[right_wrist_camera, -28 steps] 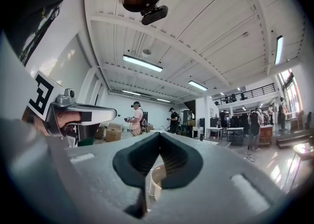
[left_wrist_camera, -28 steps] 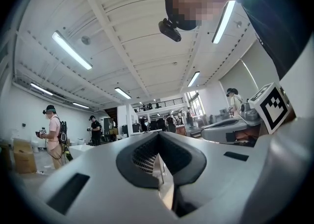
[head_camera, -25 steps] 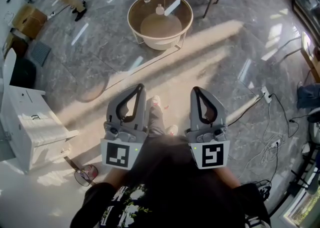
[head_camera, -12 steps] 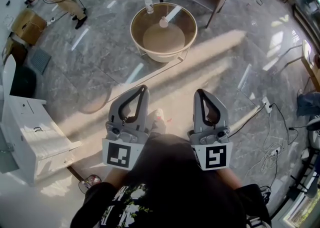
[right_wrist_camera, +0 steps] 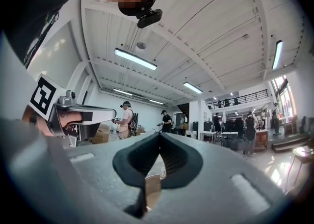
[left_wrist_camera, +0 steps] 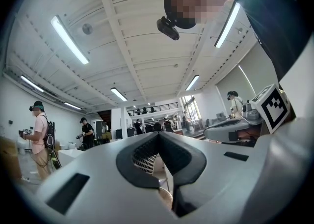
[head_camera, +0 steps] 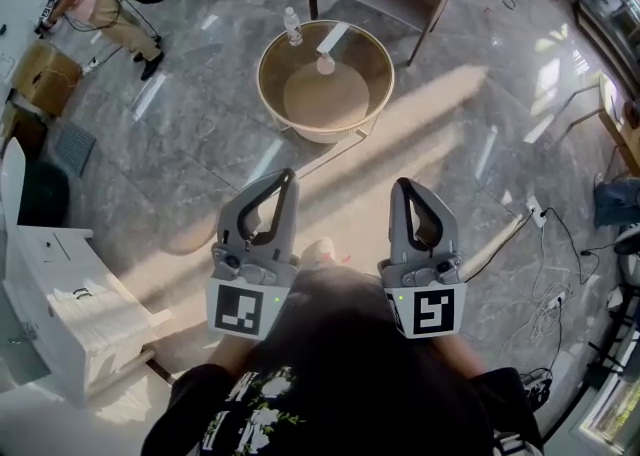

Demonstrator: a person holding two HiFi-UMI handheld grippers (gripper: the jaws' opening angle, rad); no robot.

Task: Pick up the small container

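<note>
Standing well short of the round table (head_camera: 260,72), we held the left gripper (head_camera: 283,177) and right gripper (head_camera: 404,185) level, both with jaws together on nothing. The small container (head_camera: 325,65) sat on the tabletop, near a water bottle (head_camera: 293,26). We judged that one claw should open before closing in on it.

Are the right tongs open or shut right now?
Shut. In the right gripper view the right tongs meet at their tips, with nothing between them.

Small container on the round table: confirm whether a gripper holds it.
No; the small container stands on the round table, far ahead of the empty left gripper and right gripper.
</note>
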